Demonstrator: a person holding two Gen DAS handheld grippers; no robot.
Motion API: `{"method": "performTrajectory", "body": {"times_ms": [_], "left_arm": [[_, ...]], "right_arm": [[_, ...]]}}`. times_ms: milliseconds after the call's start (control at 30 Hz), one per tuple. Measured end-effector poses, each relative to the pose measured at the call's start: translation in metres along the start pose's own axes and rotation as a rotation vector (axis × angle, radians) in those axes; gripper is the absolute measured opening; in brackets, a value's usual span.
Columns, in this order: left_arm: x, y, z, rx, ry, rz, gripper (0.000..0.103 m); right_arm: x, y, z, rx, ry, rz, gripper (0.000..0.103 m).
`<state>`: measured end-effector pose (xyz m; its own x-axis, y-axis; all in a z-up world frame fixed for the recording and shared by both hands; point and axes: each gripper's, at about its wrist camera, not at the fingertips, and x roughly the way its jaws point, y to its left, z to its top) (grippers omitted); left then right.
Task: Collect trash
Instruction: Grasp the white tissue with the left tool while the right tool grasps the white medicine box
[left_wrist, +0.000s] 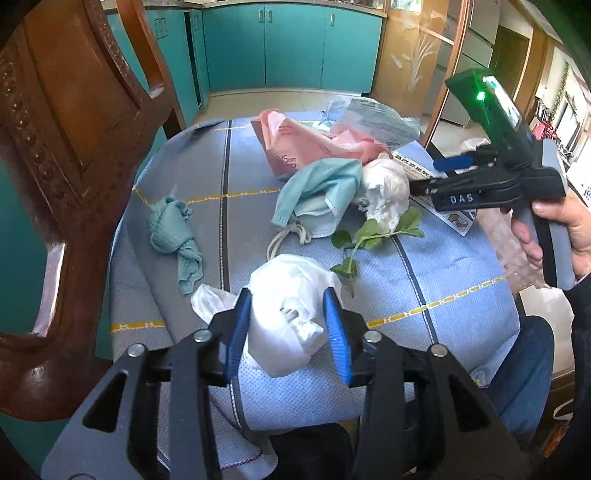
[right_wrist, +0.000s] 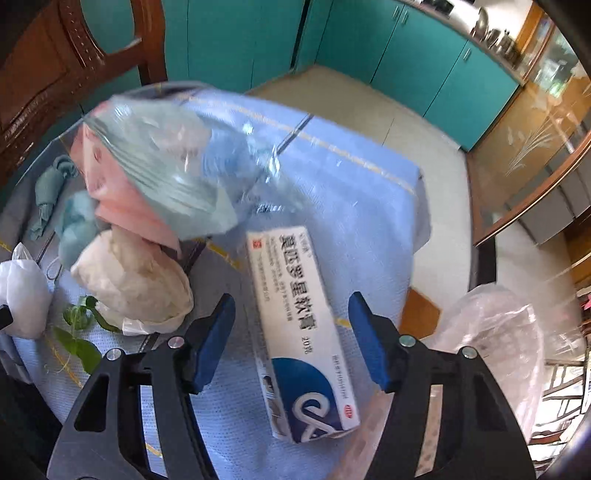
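Observation:
My left gripper (left_wrist: 288, 325) points down at a crumpled white plastic bag (left_wrist: 291, 295) near the table's front edge. The bag lies between the blue pads (left_wrist: 236, 332) and looks unsqueezed, so the gripper is open. My right gripper (right_wrist: 291, 299), also in the left wrist view (left_wrist: 424, 181), hangs open over a white-and-blue ointment box (right_wrist: 303, 332), with a gap on each side. Beside it lie a white paper wad (left_wrist: 384, 184), a teal face mask (left_wrist: 317, 192), a pink bag (left_wrist: 295, 147), a leafy sprig (left_wrist: 369, 236) and a knotted green cloth (left_wrist: 173, 236).
A blue tablecloth (left_wrist: 443, 280) covers the round table. A carved wooden chair (left_wrist: 74, 147) stands close at the left. A clear plastic bag (right_wrist: 498, 350) hangs off the right edge. Printed wrappers (left_wrist: 376, 118) lie at the back. Teal cabinets (left_wrist: 288, 44) line the far wall.

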<state>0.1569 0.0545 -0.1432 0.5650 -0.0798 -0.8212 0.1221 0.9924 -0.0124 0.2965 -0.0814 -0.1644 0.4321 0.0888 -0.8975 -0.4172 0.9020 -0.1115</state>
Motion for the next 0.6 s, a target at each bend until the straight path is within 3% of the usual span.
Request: {"method": "performTrajectory", "body": {"times_ms": [100, 133, 200, 267, 433, 600], "left_arm": [[-0.003, 0.004, 0.001, -0.024, -0.008, -0.003, 0.054], [-0.005, 0.005, 0.001, -0.032, -0.016, -0.002, 0.064], [-0.01, 0.007, 0.002, -0.043, -0.039, 0.012, 0.072], [-0.011, 0.008, 0.002, -0.043, -0.047, 0.02, 0.078], [-0.003, 0.012, 0.001, -0.053, -0.029, 0.033, 0.082], [0.013, 0.008, -0.001, -0.049, 0.004, 0.025, 0.083]], "right_arm": [[0.0, 0.006, -0.011, 0.025, 0.005, 0.022, 0.052], [-0.003, 0.009, -0.014, 0.033, -0.004, 0.036, 0.05], [-0.012, 0.012, -0.024, 0.078, -0.015, 0.095, 0.048], [-0.02, 0.014, -0.035, 0.118, -0.023, 0.101, 0.048], [-0.034, 0.017, -0.063, 0.211, -0.043, 0.089, 0.052], [-0.028, 0.029, -0.071, 0.196, -0.026, 0.049, 0.057]]}}
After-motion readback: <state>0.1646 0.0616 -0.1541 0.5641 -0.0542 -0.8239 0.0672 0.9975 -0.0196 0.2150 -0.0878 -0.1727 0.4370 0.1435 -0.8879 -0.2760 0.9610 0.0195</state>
